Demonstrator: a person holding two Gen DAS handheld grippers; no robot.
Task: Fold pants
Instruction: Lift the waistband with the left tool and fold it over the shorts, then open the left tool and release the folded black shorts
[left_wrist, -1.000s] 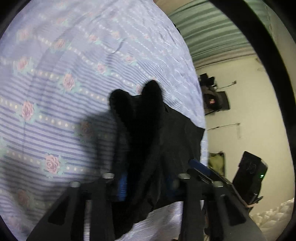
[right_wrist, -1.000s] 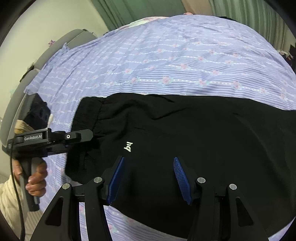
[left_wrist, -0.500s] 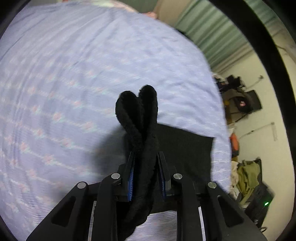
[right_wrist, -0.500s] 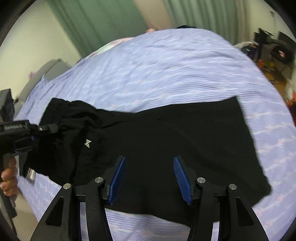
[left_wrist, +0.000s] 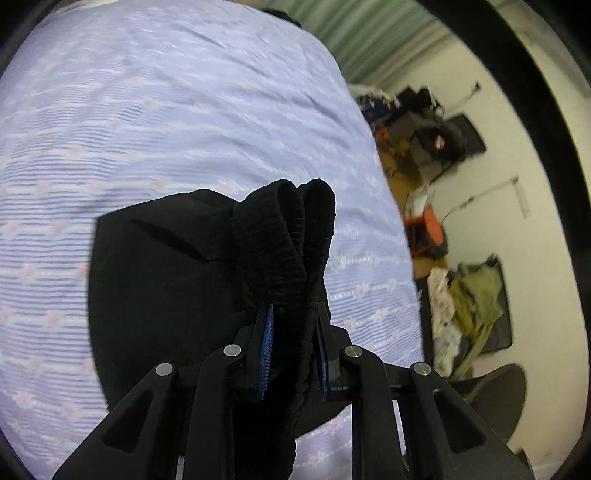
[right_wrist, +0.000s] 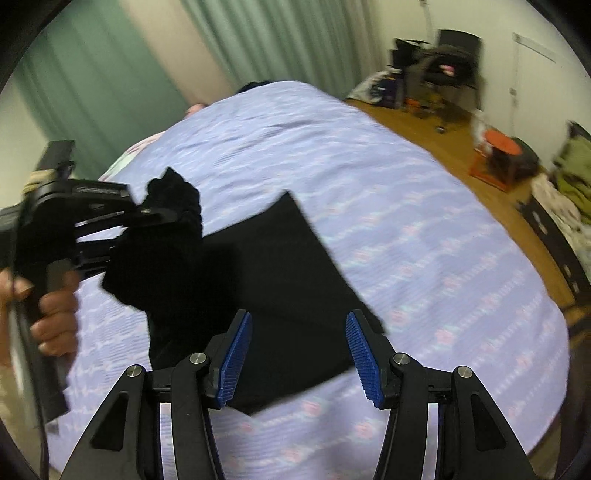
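Pants (left_wrist: 162, 280) of black cloth lie partly on the bed (left_wrist: 147, 122), which wears a lavender striped sheet with small pink flowers, and partly hang in the air. Their gathered waistband (left_wrist: 291, 225) is bunched upright between the blue pads (left_wrist: 266, 347) of the left gripper (left_wrist: 291, 350), whose jaws are clamped on it, the ribbed folds standing above the fingertips while the rest of the cloth drops away to the sheet. In the right wrist view the same left gripper (right_wrist: 159, 218) appears at the left edge of the bed, held by a person's hand (right_wrist: 51, 314) around its handle, with the waistband (right_wrist: 173, 206) lifted clear of the sheet and the legs of the pants (right_wrist: 280, 273) spread flat and dark across the near part of the bed. The right gripper (right_wrist: 299, 354) hovers over that flat part with its jaws well apart, and its blue pads (right_wrist: 236, 354) press on nothing. Beyond the far side of the bed hang green curtains (right_wrist: 258, 40); off its right side lies a wooden floor (right_wrist: 458, 147) with scattered clutter, blurred.
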